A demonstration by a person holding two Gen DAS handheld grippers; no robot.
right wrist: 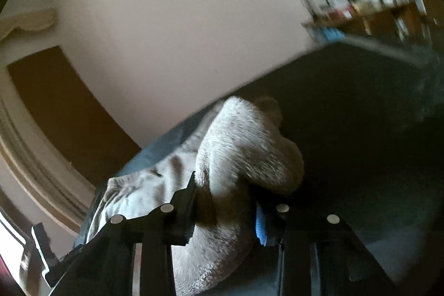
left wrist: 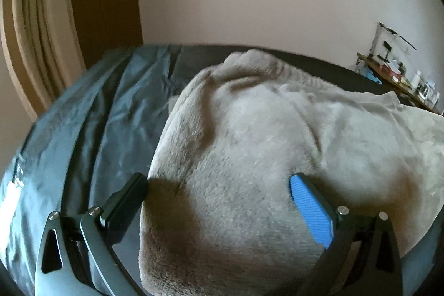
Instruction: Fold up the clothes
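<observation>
Fleece [left wrist: 249, 143] lies bunched on the bed [left wrist: 83, 129]. Left tool [left wrist: 219, 185] gapes wide over it. Right tool [right wrist: 224, 201] is clamped on a fold.

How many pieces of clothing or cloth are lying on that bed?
2: a fluffy beige garment in the middle, and a blue-grey garment flat beside it near the door. More may be hidden underneath.

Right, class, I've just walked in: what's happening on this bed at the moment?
A person is folding a fluffy beige garment on a bed with a blue-grey sheet, using two hand-held grippers. The right hand-held gripper is clamped on a bunched fold of the fleece. The left hand-held gripper hangs wide open over the garment, gripping nothing.
</observation>
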